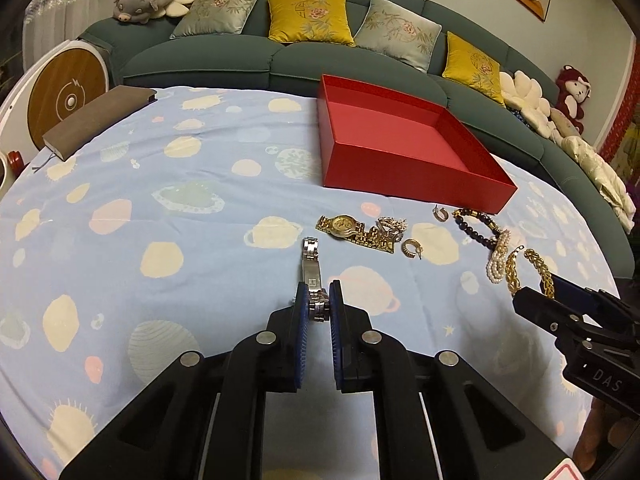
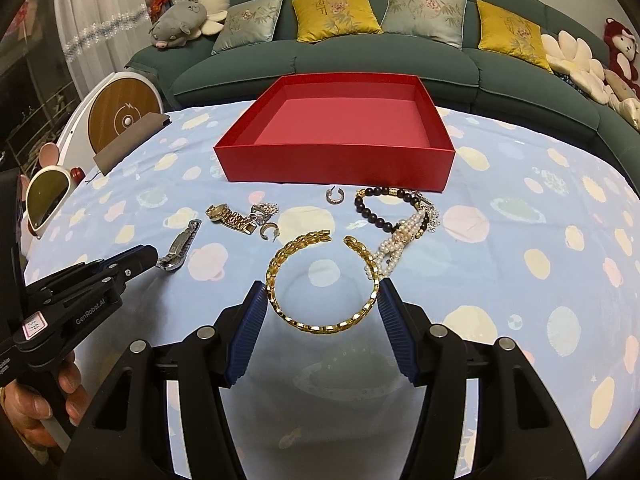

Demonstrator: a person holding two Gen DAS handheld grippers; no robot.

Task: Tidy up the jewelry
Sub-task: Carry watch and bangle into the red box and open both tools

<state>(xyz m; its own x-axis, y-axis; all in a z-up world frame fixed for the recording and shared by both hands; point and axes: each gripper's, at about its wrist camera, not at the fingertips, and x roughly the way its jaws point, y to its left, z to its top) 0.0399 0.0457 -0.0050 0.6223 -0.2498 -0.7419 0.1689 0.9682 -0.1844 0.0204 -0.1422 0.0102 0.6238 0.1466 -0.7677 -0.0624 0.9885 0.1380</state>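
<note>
Jewelry lies scattered on the blue planet-print tablecloth [image 1: 160,208], near the front wall of the red box [image 1: 400,148]. In the left wrist view, the left gripper [image 1: 319,300] has its jaws pinched on the near end of a silver watch [image 1: 311,264], whose band stretches away from the tips. A gold watch [image 1: 342,224] lies farther off to the right.

In the right wrist view, the right gripper [image 2: 322,300] has its jaws spread wide, one on each side of a gold chain bracelet [image 2: 320,280] lying between the pads; whether they touch it cannot be told. Just beyond lie a pearl strand [image 2: 394,246] and a dark bead bracelet [image 2: 372,210].
</note>
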